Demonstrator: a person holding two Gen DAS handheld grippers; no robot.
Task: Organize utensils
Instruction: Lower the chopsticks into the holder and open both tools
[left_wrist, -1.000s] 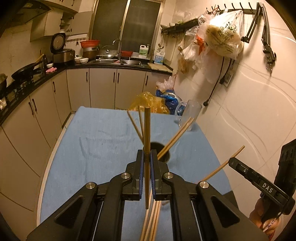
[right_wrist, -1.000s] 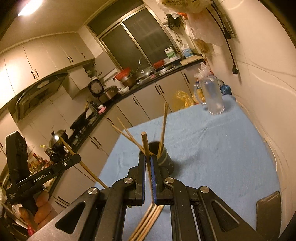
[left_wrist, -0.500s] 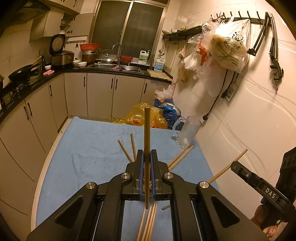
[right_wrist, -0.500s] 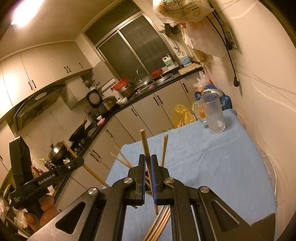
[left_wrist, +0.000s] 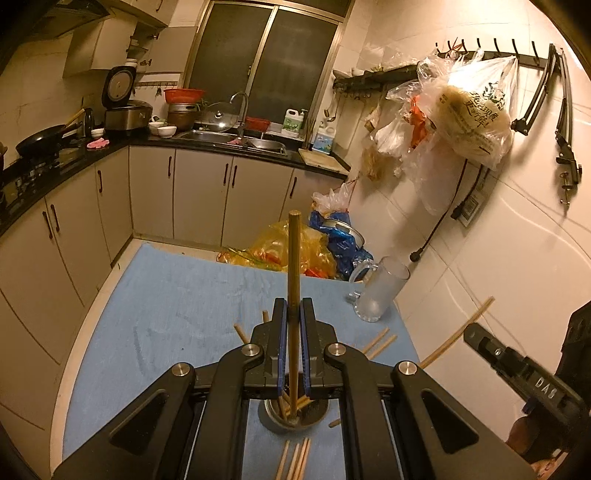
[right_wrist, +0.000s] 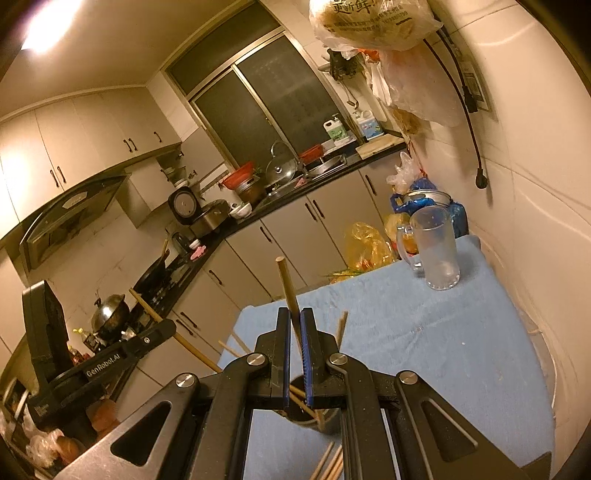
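A blue cloth (left_wrist: 177, 306) is spread over the desk, and a dark round holder (left_wrist: 295, 415) is seen standing on it directly beneath both tools. Several chopsticks are leaned inside the holder, their tips fanned out over its rim.

The left tool (left_wrist: 294, 317) is closed tightly on a single dark chopstick (left_wrist: 294, 266), which is held upright between the blue pads (left_wrist: 282, 343); its lower end is seen reaching down into the mouth of the holder, while its upper end stands well above the fingertips. In the right wrist view the left tool (right_wrist: 155, 334) is seen at the left edge with that chopstick crossing it at a slant.

The right tool (right_wrist: 294, 321) is likewise closed on one chopstick (right_wrist: 286, 286), gripped near its middle and tilted slightly to the left, with its lower part directed into the holder (right_wrist: 314, 413). In the left wrist view the right tool (left_wrist: 476, 334) is seen at the right edge with its chopstick projecting up and to the right.

More chopsticks (left_wrist: 295, 458) are seen lying on the cloth nearer the camera than the holder. A frosted glass mug (left_wrist: 378, 291) is stood near the far right corner of the desk, well apart from the holder.
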